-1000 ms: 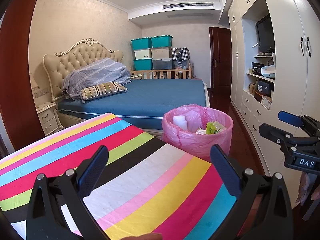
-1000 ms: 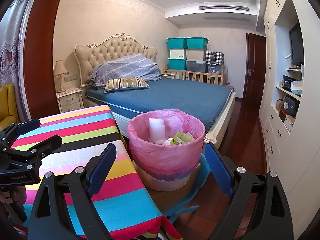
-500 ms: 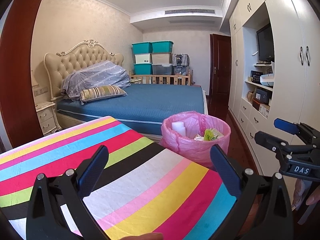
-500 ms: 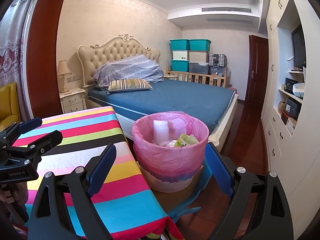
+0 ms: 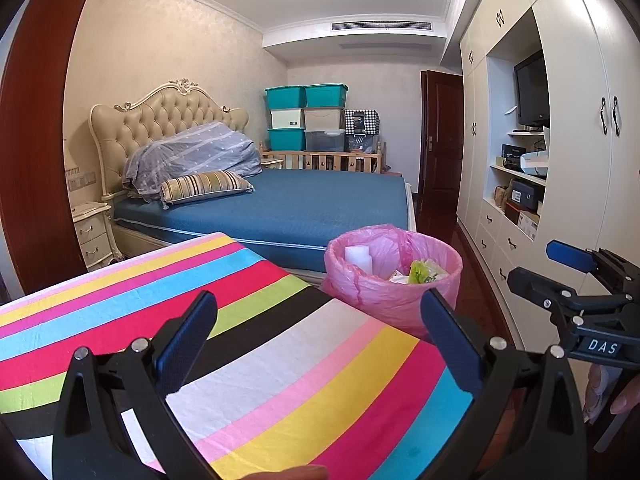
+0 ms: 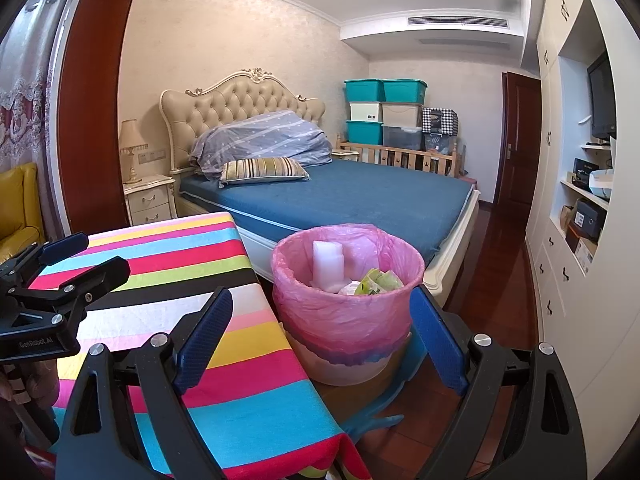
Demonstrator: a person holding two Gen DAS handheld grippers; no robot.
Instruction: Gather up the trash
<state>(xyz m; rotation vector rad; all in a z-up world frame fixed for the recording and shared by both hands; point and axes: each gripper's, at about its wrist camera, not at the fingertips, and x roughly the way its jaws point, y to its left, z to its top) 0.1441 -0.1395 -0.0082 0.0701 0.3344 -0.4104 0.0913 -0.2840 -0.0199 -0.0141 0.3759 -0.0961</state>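
A bin lined with a pink bag (image 5: pixel 392 276) (image 6: pixel 346 292) stands on a blue stool beside the striped table (image 5: pixel 248 340) (image 6: pixel 176 280). Inside it lie a white foam piece (image 6: pixel 328 266) and a green wrapper (image 6: pixel 374 280). My left gripper (image 5: pixel 316 340) hovers open over the table with nothing between its blue pads. To the bin's near side, my right gripper (image 6: pixel 320 340) is held open and holds nothing. Each gripper also appears in the other's view, the right gripper (image 5: pixel 568 276) at the right edge and the left gripper (image 6: pixel 76 260) at the left edge.
A bed with a blue cover (image 6: pixel 360 196) stands behind the bin. A white wardrobe wall with shelves and drawers (image 5: pixel 560 200) runs along the right. A nightstand (image 6: pixel 150 200), a yellow chair (image 6: pixel 18 204) and stacked storage boxes (image 6: pixel 384 114) stand farther off. Dark wooden floor (image 6: pixel 500 280) lies between bed and wardrobe.
Both views have tipped slightly upward, so the bin and table sit lower in frame. Neither gripper has changed its opening or taken hold of anything.
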